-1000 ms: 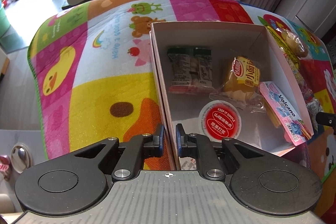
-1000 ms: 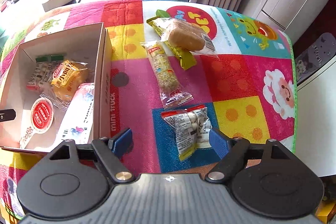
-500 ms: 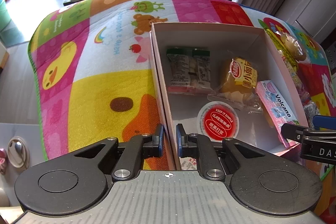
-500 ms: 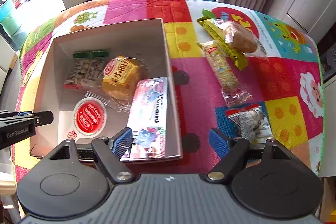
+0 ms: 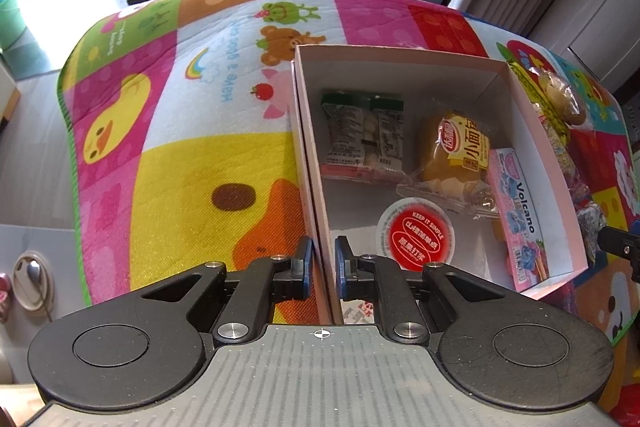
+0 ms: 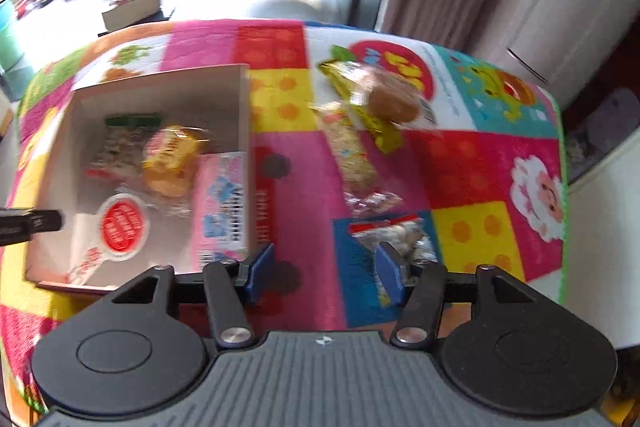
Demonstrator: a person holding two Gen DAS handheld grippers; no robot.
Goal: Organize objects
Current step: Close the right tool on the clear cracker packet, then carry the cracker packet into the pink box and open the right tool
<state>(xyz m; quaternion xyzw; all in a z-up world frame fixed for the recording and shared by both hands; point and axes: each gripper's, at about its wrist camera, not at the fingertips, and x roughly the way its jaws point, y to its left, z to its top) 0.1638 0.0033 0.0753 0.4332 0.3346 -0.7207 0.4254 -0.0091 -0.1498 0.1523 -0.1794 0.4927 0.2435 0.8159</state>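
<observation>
Landmark: the open cardboard box (image 5: pixel 400 67) on the patchwork play mat (image 5: pixel 180 155).

Left gripper (image 5: pixel 322 261): jaws drawn together and clamped on the near-left wall of the box, one blue pad outside the wall, the other inside.

Inside the box, left to right in the left wrist view:
- green-topped snack packet (image 5: pixel 362 135), lying flat against the left wall, toward the far end;
- round red-lidded cup (image 5: pixel 416 235), near end, just beside the inner pad of the left gripper;
- yellow bun in clear wrap (image 5: pixel 454 151), middle, touching the packet's right side;
- pink carton (image 5: pixel 516 215), leaning along the right wall.

Right of the box, on the mat, right wrist view (blurred):
- long clear-wrapped cracker bar (image 6: pixel 348 151), near the box's right wall;
- brown bun on a yellow-green wrapper (image 6: pixel 390 99), beyond the bar, toward the far edge of the mat;
- small clear packet with a red top (image 6: pixel 396 239), well right of the box's near corner.

Right gripper (image 6: pixel 326 271): jaws apart, holding nothing, positioned right of the box's near corner; its right finger (image 6: pixel 390 269) overlaps the small clear packet in the view, contact cannot be told.
</observation>
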